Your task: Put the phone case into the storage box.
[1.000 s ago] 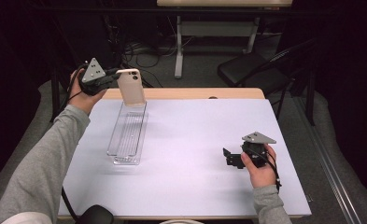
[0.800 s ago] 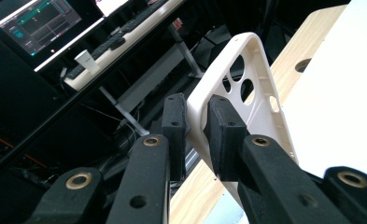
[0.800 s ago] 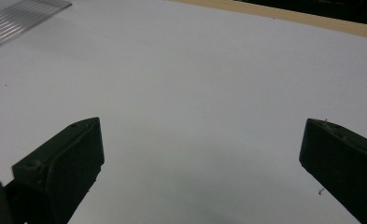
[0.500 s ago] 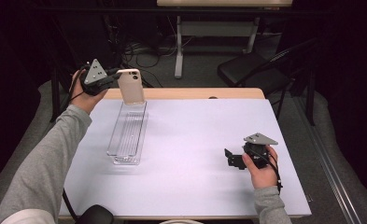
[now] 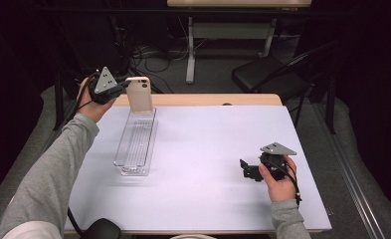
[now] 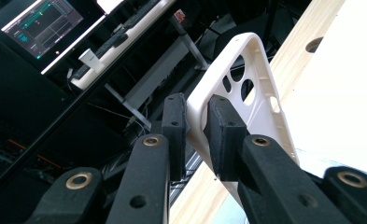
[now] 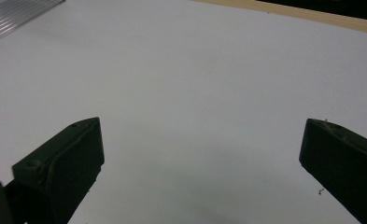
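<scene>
Gripping a cream phone case by its edge, the left tool holds it upright over the far end of the clear tray, not yet set inside, while the right tool rests wide open and empty low over the surface.

Grey sleeves, black claws, grey triangular plates, apparently brass-ringed screws

A lab: dark room, monitor on a desk, floor cables, white table.
</scene>
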Tool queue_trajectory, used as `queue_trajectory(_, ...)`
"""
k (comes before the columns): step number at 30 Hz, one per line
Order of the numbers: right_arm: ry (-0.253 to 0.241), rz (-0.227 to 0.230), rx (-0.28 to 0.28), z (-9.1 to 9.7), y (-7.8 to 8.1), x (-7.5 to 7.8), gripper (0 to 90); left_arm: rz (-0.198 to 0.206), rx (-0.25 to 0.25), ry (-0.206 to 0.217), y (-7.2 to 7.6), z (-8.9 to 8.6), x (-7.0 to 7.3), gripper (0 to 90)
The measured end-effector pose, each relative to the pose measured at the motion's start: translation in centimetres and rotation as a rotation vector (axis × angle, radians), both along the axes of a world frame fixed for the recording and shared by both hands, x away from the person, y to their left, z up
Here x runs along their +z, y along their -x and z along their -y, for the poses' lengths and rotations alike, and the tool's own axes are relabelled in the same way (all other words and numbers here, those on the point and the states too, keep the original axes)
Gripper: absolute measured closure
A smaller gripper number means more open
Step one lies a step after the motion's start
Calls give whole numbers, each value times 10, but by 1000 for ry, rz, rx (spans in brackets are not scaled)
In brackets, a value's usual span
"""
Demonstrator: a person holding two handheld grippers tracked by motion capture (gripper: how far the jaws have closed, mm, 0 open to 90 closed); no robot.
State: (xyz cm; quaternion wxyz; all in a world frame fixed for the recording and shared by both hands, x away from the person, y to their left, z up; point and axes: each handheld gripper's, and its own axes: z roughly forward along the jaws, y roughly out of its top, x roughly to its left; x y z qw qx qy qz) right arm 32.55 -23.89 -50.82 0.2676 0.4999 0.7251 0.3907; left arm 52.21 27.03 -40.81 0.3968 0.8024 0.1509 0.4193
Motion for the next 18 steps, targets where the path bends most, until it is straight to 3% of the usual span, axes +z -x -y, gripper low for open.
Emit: queue_trajectory(18, 2, -3, 1, 2, 1, -3, 0, -20, 0, -10, -5, 8, -29, 784)
